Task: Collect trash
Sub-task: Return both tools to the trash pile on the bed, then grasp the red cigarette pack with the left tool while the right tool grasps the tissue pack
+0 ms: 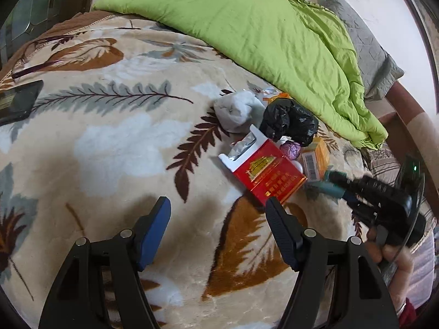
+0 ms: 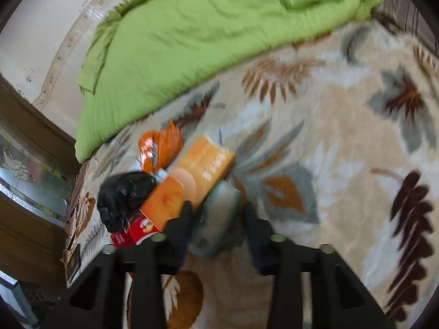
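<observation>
Nearly all of the collecting is, as I judge it, still to do: the trash sits in one small heap on the leaf-patterned blanket (image 1: 115,148) covering the bed, close to the edge of the green quilt (image 1: 247,24). In the heap lie a red cigarette pack (image 1: 267,174) with its lid flipped open, a crumpled black plastic bag (image 1: 290,122), a wad of white tissue (image 1: 237,111), an orange box (image 2: 203,164), an orange wrapper (image 2: 160,148) and a small purple foil ball (image 1: 291,149).

The right hand-held gripper (image 2: 218,213) has a pale teal-grey object (image 2: 216,216) between its fingers; motion blur keeps me from saying whether they press on it. The left hand-held gripper (image 1: 218,219) has its fingers spread apart with nothing between them, just short of the cigarette pack.

No bin or collecting bag is visible. A dark phone or tablet (image 1: 16,101) lies well apart at the blanket's far edge. The pieces overlap, so picking one may drag its neighbours.
</observation>
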Tool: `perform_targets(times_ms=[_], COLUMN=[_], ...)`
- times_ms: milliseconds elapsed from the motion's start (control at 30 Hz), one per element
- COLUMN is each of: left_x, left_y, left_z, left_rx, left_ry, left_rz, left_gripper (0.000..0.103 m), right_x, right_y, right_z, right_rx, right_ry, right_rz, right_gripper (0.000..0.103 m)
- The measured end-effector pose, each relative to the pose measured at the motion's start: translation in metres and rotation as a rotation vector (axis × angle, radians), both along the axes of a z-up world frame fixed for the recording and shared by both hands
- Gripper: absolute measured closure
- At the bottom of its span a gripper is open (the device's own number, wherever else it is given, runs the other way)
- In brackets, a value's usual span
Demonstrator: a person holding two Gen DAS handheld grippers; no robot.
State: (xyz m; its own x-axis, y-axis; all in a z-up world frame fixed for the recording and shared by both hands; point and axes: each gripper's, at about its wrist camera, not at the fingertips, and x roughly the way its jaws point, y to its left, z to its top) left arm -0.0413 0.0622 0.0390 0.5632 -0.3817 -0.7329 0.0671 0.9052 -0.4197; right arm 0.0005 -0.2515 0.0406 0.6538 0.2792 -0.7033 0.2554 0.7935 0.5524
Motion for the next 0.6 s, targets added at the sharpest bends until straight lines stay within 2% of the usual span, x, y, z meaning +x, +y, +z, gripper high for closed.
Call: perform_targets(times_ms=[100, 300, 433, 533, 600], left_x=[0.002, 0.015, 0.034, 0.047, 0.052], left_y=[-0.003, -0.02, -0.032, -0.045, -0.053], left_z=[0.002, 0.005, -0.009, -0.018, -0.018], left_rx=[-0.056, -0.112, -0.149, -0.129, -0.096], left_ry=[-0.001, 0.002, 0.087, 0.134, 0.114], left_rz=[0.015, 0.06, 0.136, 0.173, 0.186], left_gripper=[0.028, 0.019, 0.018, 0.018, 0.014], right_x=[-0.009, -0.04, -0.057, -0.06, -0.062], right_y=[-0.001, 0.012, 0.014, -0.001, -0.007], right_z=[-0.001, -0.004, 0.007, 0.011, 0.01], right_rx=[-0.002, 0.064, 0.021, 0.018, 0.027], right_ry=[-0.005, -0.01, -0.06, -0.083, -0.089], right_rz=[0.024, 0.123, 0.144, 0.116, 0.104], right_gripper=[0.086, 0.09, 0.09, 0.09, 0.09])
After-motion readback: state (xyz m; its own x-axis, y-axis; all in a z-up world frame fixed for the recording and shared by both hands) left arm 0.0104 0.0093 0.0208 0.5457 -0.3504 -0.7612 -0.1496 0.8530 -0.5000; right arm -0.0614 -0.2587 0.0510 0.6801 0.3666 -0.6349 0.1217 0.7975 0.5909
